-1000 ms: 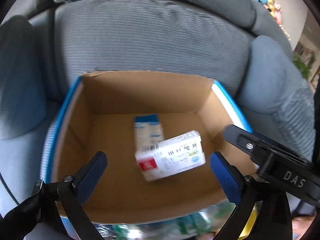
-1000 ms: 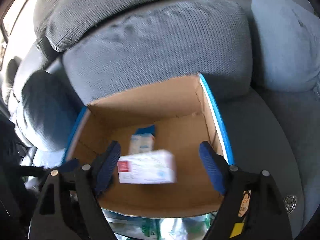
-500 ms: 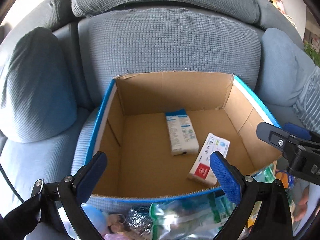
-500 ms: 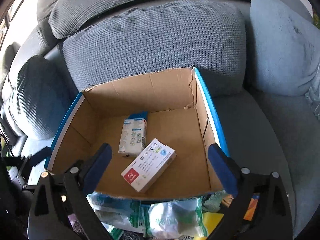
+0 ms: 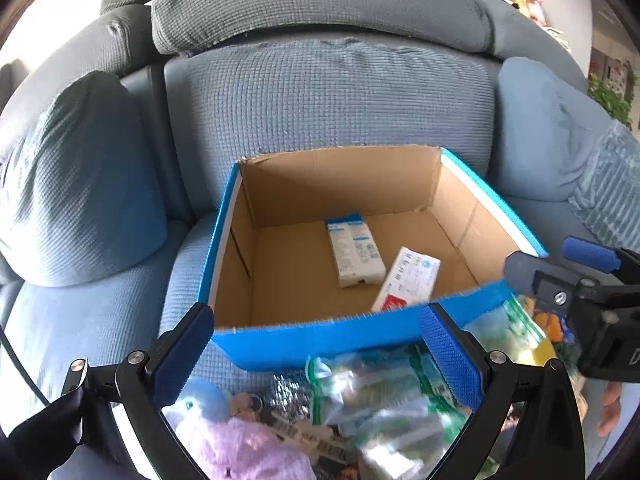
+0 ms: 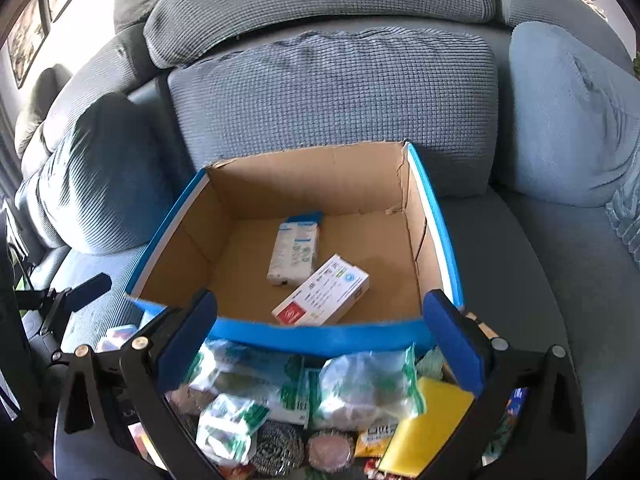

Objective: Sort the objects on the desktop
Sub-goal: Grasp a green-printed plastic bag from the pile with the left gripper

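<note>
An open cardboard box with blue outer walls (image 5: 348,340) (image 6: 340,336) sits on a grey sofa. Inside lie a white and blue medicine box (image 5: 354,254) (image 6: 296,252) and a white box with a red end (image 5: 408,280) (image 6: 322,298), leaning on each other. My left gripper (image 5: 316,356) is open and empty, above a pile of packets in front of the box. My right gripper (image 6: 320,344) is open and empty too; it also shows at the right of the left wrist view (image 5: 576,288).
In front of the box lie green and white plastic packets (image 6: 360,384), a yellow sponge (image 6: 428,428), steel scourers (image 6: 276,448) and a purple plush toy (image 5: 240,444). Sofa cushions (image 5: 80,176) (image 6: 568,120) stand on both sides of the box.
The white box with the red end dropped from the right gripper into the cardboard box. Both grippers have pulled back and up from the box, bringing the pile in front into view.
</note>
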Demonstrator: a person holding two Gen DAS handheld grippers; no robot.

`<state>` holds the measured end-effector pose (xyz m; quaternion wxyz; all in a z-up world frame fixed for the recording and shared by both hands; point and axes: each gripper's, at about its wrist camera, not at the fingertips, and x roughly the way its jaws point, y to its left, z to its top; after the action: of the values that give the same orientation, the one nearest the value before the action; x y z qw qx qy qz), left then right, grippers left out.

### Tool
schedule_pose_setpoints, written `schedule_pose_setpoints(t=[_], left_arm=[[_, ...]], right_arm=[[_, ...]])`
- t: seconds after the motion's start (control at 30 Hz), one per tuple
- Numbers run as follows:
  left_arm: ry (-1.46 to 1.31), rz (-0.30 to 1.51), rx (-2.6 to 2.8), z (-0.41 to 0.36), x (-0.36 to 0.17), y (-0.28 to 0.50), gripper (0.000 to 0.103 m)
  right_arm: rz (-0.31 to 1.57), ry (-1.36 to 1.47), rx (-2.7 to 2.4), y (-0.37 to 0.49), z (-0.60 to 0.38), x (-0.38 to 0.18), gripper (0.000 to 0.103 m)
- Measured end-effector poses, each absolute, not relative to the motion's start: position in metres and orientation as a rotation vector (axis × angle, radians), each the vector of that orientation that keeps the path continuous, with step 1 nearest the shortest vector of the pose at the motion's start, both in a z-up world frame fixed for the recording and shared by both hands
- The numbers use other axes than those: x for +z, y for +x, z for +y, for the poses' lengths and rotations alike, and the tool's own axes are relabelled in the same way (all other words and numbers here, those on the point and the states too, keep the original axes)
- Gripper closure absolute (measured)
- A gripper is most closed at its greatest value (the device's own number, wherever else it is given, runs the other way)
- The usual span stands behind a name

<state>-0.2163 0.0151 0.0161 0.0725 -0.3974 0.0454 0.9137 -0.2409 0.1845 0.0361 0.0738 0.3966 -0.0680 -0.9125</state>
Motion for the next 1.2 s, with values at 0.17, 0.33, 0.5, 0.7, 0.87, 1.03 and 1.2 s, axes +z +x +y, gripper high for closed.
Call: schedule_pose_setpoints(t=[0.17, 0.33, 0.5, 0.7, 0.87, 1.03, 1.2], left_arm=[[-1.229, 0.113, 2.668, 0.013, 0.013, -0.193, 0.001], [-1.265, 0.093, 2.596, 0.011, 0.004, -0.174, 0.001], [-1.298, 0.107, 2.547, 0.012, -0.009, -0.157, 0.001], [-1.327, 0.131, 2.504, 0.014, -0.022, -0.146, 0.001], [-1.361, 0.092, 2.457, 0.014, -0.036, -0.144, 0.001], [-1.358, 0.014, 2.394, 0.012, -0.043, -0.141, 0.001], [-1.359, -0.035, 2.378, 0.013, -0.051, -0.143, 0.001]], right_arm=[[-0.199, 1.223, -2.681, -0.218, 0.18, 0.03, 0.0], [-0.233, 1.258, -2.621, -0.2, 0.178, 0.021, 0.0], [-0.235, 1.303, -2.579, -0.188, 0.172, 0.008, 0.0], [-0.227, 1.35, -2.536, -0.181, 0.163, -0.006, 0.0], [-0.263, 1.4, -2.484, -0.183, 0.156, -0.021, 0.0], [-0.339, 1.453, -2.434, -0.186, 0.155, -0.037, 0.0], [-0.504, 1.497, -2.343, -0.191, 0.157, -0.054, 0.001]])
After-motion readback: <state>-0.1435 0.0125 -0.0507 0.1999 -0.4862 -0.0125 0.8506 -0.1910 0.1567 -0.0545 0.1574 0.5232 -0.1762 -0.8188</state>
